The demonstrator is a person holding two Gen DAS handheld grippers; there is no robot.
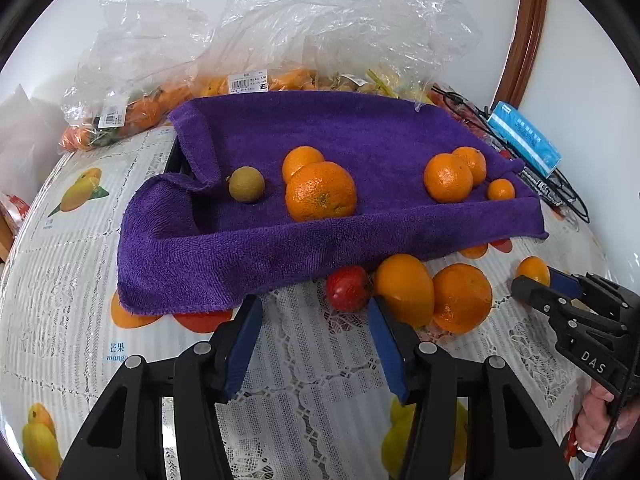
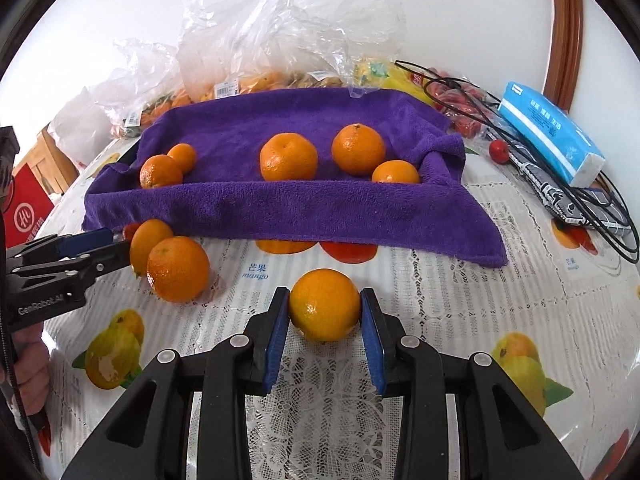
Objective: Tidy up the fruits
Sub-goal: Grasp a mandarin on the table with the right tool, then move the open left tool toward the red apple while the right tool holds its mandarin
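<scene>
A tray draped in a purple towel [image 1: 240, 248] [image 2: 320, 208] holds several oranges [image 1: 321, 191] [image 2: 288, 157] and a small brown fruit [image 1: 246, 184]. On the table in front lie a red fruit [image 1: 347, 288] and two oranges [image 1: 462, 298] [image 2: 178, 269]. My left gripper [image 1: 312, 336] is open and empty, just left of the red fruit. My right gripper [image 2: 325, 308] is shut on an orange [image 2: 324, 304] that sits on the tablecloth; it also shows in the left wrist view [image 1: 532, 280].
Clear plastic bags of fruit [image 1: 240, 60] [image 2: 260, 40] are piled behind the tray. A blue tissue pack [image 1: 524, 138] [image 2: 552, 132], black cables [image 2: 600, 208] and a small red fruit [image 2: 499, 151] lie at the right. A red box [image 2: 28, 208] stands at the left.
</scene>
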